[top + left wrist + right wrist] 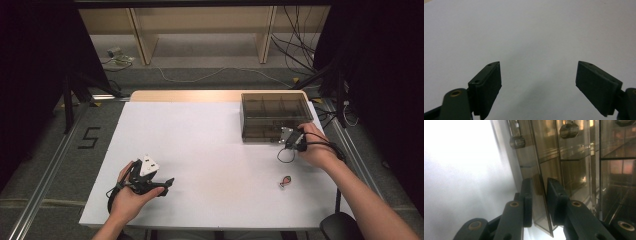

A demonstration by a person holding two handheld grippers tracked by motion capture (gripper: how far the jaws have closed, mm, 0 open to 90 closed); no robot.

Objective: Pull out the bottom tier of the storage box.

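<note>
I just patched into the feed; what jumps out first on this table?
The smoky clear drawer box at the table's far right, with the right tongs closed on the thin front panel of one of its drawers. The left tongs rest open over bare white tabletop; a small reddish item lies near the right forearm.

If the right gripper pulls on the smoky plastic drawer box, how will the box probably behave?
The drawer box looks like thin, stiff clear plastic, so it is probably light and may slide on the smooth white table instead of opening. The right gripper pinches a thin, glossy panel, which may slip or crack under hard pressure.
</note>
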